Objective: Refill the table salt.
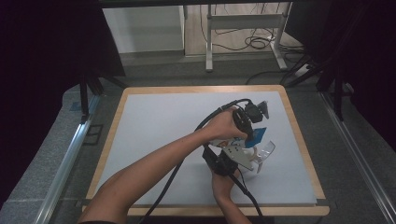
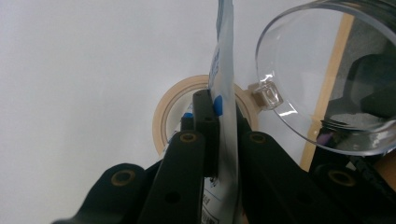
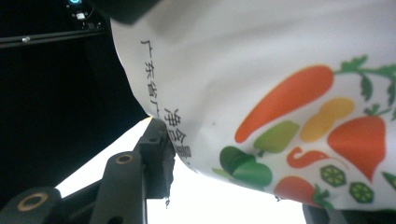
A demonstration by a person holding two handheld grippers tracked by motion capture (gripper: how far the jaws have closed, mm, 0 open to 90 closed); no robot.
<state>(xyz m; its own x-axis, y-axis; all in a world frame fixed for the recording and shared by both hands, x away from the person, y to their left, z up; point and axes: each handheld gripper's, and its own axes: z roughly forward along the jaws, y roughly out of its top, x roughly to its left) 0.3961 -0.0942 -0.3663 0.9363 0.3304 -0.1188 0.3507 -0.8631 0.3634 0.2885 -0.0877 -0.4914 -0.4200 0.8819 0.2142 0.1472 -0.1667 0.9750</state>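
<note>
My left gripper [image 1: 250, 127] [image 2: 219, 102] is shut on a thin white and blue pouch [image 1: 257, 135] [image 2: 226, 56], seen edge-on between its pads. The pouch's printed face, with vegetable pictures [image 3: 289, 102], hangs close over my right gripper, whose black fingertip [image 3: 156, 144] lies against the pouch's edge. A clear plastic cup [image 1: 265, 150] [image 2: 317, 70] is tilted in the air beside the pouch, its mouth turned toward it. My right gripper [image 1: 254, 162] comes up from below and holds the cup above the mat. The person's left forearm crosses over the right hand.
A roll of beige tape [image 2: 161, 116] lies flat on the grey mat [image 1: 154, 135] under the pouch. The mat sits on a wooden-rimmed table [image 1: 112, 140]. Beyond the table stand a metal desk frame [image 1: 243, 28] and loose cables on the floor.
</note>
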